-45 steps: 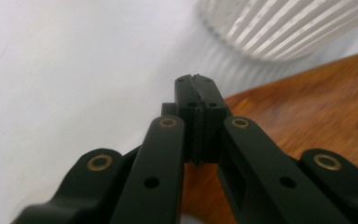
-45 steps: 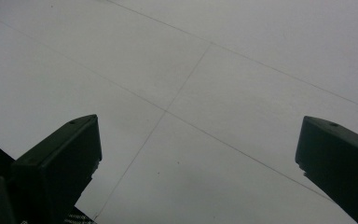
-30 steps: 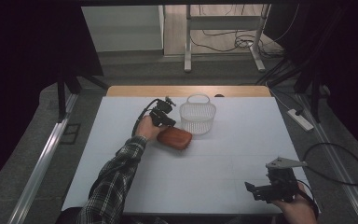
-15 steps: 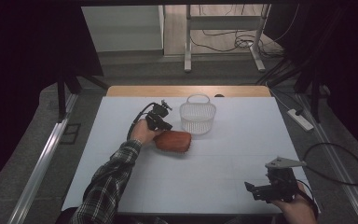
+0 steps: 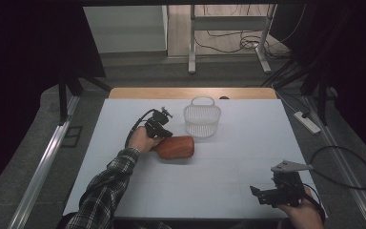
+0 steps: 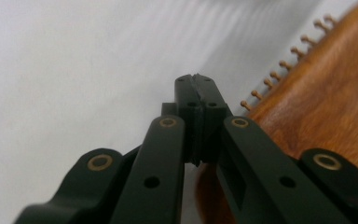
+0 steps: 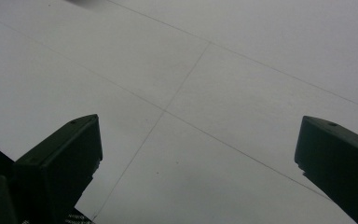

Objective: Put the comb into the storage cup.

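High view, table: white table top (image 5: 228,167), grey floor around it.
High view, left gripper: left gripper (image 5: 161,128) at centre-left, held in 1 hand (image 5: 140,139) with a plaid sleeve; jaw gap too small to judge here.
High view, wooden piece: brown wooden piece (image 5: 175,147) lying flat, touching the left gripper on its right, just near-left of the basket.
High view, basket: white mesh basket (image 5: 202,119) upright, toward the far centre, apart from the wooden piece.
High view, right gripper: right gripper (image 5: 262,194) at the near right edge, well apart from everything else.
Left gripper view: 2 jaws pressed fully together, nothing between them; wooden piece (image 6: 321,116) just beside them at right, with a row of small pegs along its edge, unseen from above.
Right gripper view: 2 jaws spread wide, holding nothing, over bare table top (image 7: 205,70) with faint seam lines.
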A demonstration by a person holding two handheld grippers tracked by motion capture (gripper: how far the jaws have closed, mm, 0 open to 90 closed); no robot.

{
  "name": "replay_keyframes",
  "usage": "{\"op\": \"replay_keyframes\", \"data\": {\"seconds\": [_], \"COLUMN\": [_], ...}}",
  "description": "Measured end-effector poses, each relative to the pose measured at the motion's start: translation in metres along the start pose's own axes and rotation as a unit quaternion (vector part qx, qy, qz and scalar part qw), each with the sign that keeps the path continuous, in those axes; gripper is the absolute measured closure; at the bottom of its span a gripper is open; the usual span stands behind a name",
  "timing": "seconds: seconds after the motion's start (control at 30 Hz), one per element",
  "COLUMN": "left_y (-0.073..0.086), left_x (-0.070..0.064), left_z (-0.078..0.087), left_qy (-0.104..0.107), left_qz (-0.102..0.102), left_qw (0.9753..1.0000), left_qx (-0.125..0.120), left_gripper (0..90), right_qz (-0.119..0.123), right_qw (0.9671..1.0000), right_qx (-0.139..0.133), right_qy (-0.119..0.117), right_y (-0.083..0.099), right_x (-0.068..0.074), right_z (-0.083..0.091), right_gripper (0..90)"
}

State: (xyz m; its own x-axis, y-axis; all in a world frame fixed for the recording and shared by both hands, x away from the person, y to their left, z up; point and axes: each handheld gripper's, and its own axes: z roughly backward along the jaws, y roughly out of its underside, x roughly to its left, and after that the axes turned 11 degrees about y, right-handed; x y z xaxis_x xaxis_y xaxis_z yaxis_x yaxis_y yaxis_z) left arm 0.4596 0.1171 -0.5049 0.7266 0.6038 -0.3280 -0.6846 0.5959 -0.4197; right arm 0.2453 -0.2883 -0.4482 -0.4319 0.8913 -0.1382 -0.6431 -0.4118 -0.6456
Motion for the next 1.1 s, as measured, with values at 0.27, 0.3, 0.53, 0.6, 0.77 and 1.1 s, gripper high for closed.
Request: {"op": "replay_keyframes", "data": {"seconds": [0.27,0.3,0.53,0.6,0.77,1.1], "left_y": [0.016,0.018,0.036,0.043,0.06,0.077], "left_x": [-0.001,-0.001,-0.002,-0.002,-0.004,-0.015], "left_z": [0.011,0.013,0.023,0.025,0.029,0.038], "left_qy": [-0.009,-0.012,-0.019,-0.018,-0.016,-0.012], "left_qz": [0.01,0.009,0.013,0.016,0.021,0.028], "left_qw": [0.9999,0.9999,0.9997,0.9997,0.9996,0.9995], "left_qx": [-0.008,-0.008,-0.005,-0.004,0.0,-0.011], "left_gripper": [89.3,89.3,89.3,89.3,89.3,89.2], "right_qz": [0.001,0.001,0.002,0.003,0.005,0.008], "right_qw": [1.0,1.0,1.0,1.0,1.0,1.0], "right_qx": [0.0,0.0,0.001,0.001,0.001,0.0], "right_qy": [0.001,0.002,0.001,0.002,0.003,0.003], "right_y": [0.0,0.0,0.0,-0.001,-0.001,-0.001], "right_x": [0.001,0.001,0.001,0.001,0.002,0.003], "right_z": [0.0,0.0,0.0,0.0,0.0,0.0], "right_gripper": [1.0,1.0,1.1,1.1,1.1,1.3]}}
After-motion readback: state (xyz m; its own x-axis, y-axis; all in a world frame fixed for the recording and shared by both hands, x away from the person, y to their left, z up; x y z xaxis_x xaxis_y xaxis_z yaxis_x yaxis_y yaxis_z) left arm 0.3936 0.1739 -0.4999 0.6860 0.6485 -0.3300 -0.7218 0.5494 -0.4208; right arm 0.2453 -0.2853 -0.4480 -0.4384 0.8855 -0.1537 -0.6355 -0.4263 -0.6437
